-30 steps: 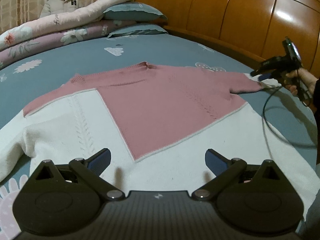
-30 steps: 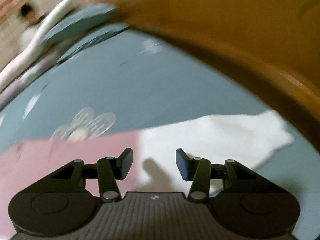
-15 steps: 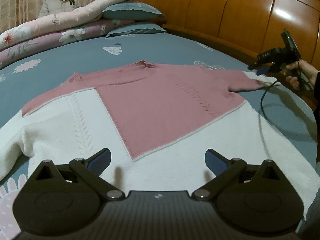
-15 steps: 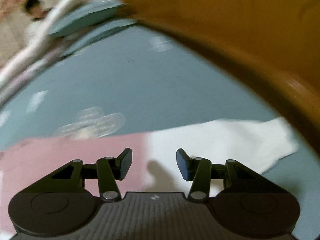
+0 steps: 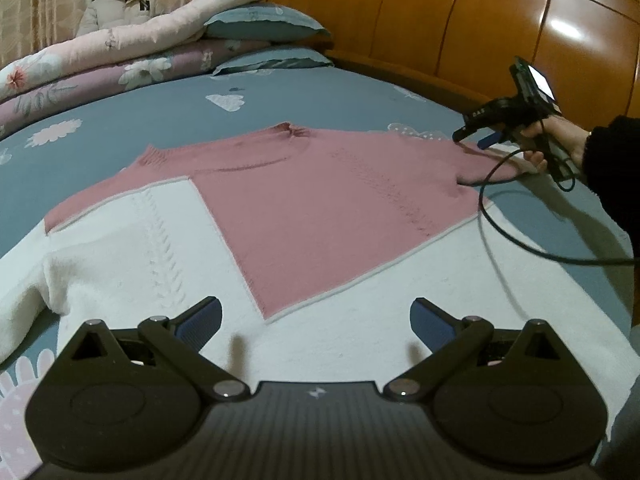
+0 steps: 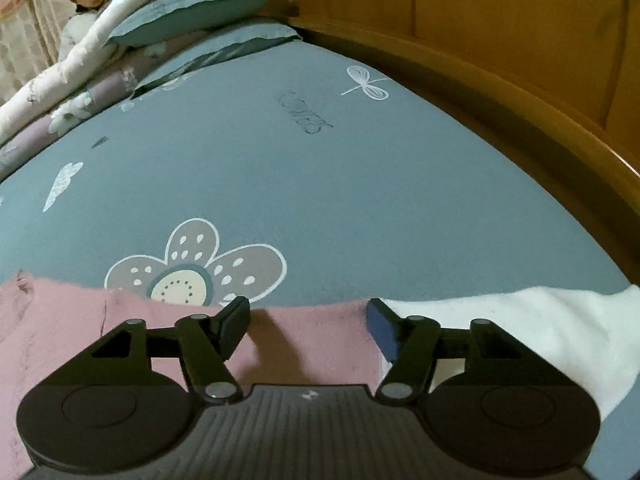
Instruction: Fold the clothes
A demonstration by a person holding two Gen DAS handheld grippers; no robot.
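On a blue floral bedsheet (image 5: pixel 328 92), a pink-and-white knit sweater (image 5: pixel 320 216) lies spread flat, its neckline toward the far side and its white hem nearest me. My left gripper (image 5: pixel 316 322) hangs over that near hem with jaws spread wide, nothing between them. At the right, my right gripper (image 6: pixel 308 326) has come in over the right sleeve (image 6: pixel 500 320), right where pink gives way to white; its jaws have just been opening, and now stand well apart above the cloth, with nothing pinched. Seen from the left wrist camera, my hand (image 5: pixel 560 144) holds that tool low at the sleeve, its black cable (image 5: pixel 520 240) looping across the sweater's right side. The step in hand looks to be taking up the sleeve to fold it inward over the body. To do it cleanly, I would sink both pads onto the sleeve's edge, catch both layers before closing, and keep the cable off the cloth so it does not drag the fold. A person (image 5: pixel 120 4) sits beyond the stacked quilts (image 5: pixel 120 52) at far left.
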